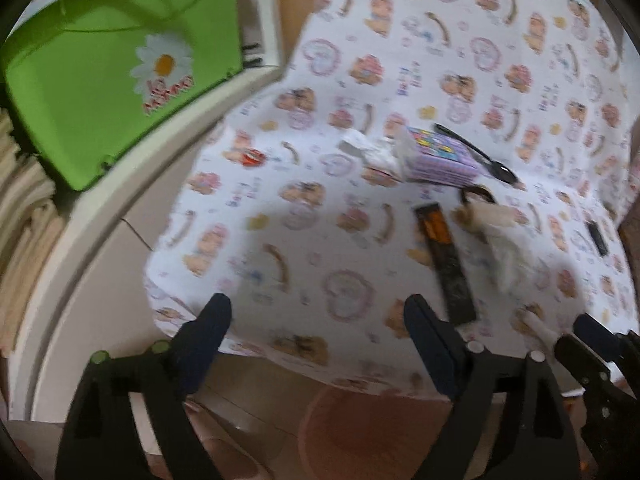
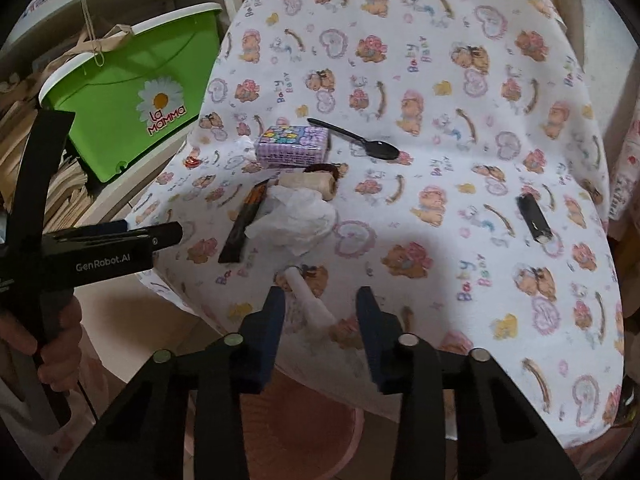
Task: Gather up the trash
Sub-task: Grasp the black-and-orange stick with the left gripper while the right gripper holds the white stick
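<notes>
Trash lies on a table under a bear-print cloth (image 2: pixel 460 140): a crumpled white tissue (image 2: pixel 296 220), a dark wrapper strip (image 2: pixel 244 220), a purple tissue pack (image 2: pixel 292 145), a black plastic spoon (image 2: pixel 356 144), a beige roll (image 2: pixel 312 184), a small black item (image 2: pixel 534 218) and a white paper tube (image 2: pixel 310 300) at the near edge. My right gripper (image 2: pixel 322 312) is open, its fingers either side of the tube's near end, not closed on it. My left gripper (image 1: pixel 318 320) is open and empty over the table's near left edge; the wrapper (image 1: pixel 444 260) lies just right of it.
A green bin with a daisy logo (image 2: pixel 132 92) stands on a white shelf left of the table, also in the left wrist view (image 1: pixel 120 76). Stacked paper fills the shelf below. A pinkish round tub (image 2: pixel 304 432) sits on the floor under the table's near edge.
</notes>
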A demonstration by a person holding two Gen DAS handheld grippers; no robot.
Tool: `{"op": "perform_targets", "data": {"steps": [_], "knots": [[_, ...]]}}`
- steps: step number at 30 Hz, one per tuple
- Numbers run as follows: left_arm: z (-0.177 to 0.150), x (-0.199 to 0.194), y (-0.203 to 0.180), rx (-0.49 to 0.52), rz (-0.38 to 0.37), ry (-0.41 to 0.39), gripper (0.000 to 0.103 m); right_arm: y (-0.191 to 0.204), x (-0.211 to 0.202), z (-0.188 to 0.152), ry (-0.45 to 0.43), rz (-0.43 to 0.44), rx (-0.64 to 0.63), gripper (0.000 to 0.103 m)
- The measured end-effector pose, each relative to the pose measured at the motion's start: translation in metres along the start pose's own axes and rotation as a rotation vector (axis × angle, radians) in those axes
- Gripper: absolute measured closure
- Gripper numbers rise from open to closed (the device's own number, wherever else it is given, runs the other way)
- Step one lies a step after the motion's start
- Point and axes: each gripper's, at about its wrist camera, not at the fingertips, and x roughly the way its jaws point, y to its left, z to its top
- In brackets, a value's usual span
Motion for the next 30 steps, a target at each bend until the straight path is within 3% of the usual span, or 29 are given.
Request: {"op": "perform_targets", "data": {"steps": [2, 4, 8, 12, 19, 22, 25, 27, 28, 29, 30], "knots": [[0.002, 0.001, 0.000, 0.020, 0.009, -0.004, 0.015, 0.005, 0.006, 0.001, 0.002, -0.009, -0.027, 0.066], [0.002, 0.003, -0.001, 0.027, 0.004, -0.007, 0.015, 0.010, 0.013, -0.001, 0.019, -0.022, -0.050, 0.077], [0.003, 0.005, -0.006, 0.024, -0.048, 0.003, 0.014, 0.027, 0.019, -0.005, 0.035, -0.134, -0.171, 0.085], [0.004, 0.016, -0.014, -0.033, -0.202, 0.104, 0.014, 0.014, 0.017, -0.007, 0.019, -0.130, -0.082, 0.087], [0.009, 0.016, -0.054, 0.100, -0.173, 0.025, 0.016, -0.014, -0.004, 0.005, -0.031, -0.087, 0.056, 0.087], [0.007, 0.024, -0.069, 0.134, -0.130, 0.034, 0.024, -0.016, -0.008, 0.004, -0.034, -0.095, 0.060, 0.087], [0.007, 0.027, -0.068, 0.088, -0.147, 0.040, 0.037, -0.015, -0.010, 0.002, -0.026, -0.097, 0.059, 0.087], [0.008, 0.026, -0.072, 0.103, -0.152, 0.029, 0.063, -0.014, -0.010, 0.001, -0.026, -0.094, 0.051, 0.087], [0.008, 0.025, -0.072, 0.108, -0.161, 0.034, 0.070, -0.013, -0.012, 0.001, -0.030, -0.099, 0.041, 0.087], [0.008, 0.023, -0.071, 0.100, -0.172, 0.048, 0.088, -0.012, -0.012, 0.001, -0.034, -0.104, 0.033, 0.087], [0.008, 0.021, -0.067, 0.079, -0.199, 0.074, 0.088, -0.011, -0.014, 0.001, -0.039, -0.108, 0.025, 0.087]]}}
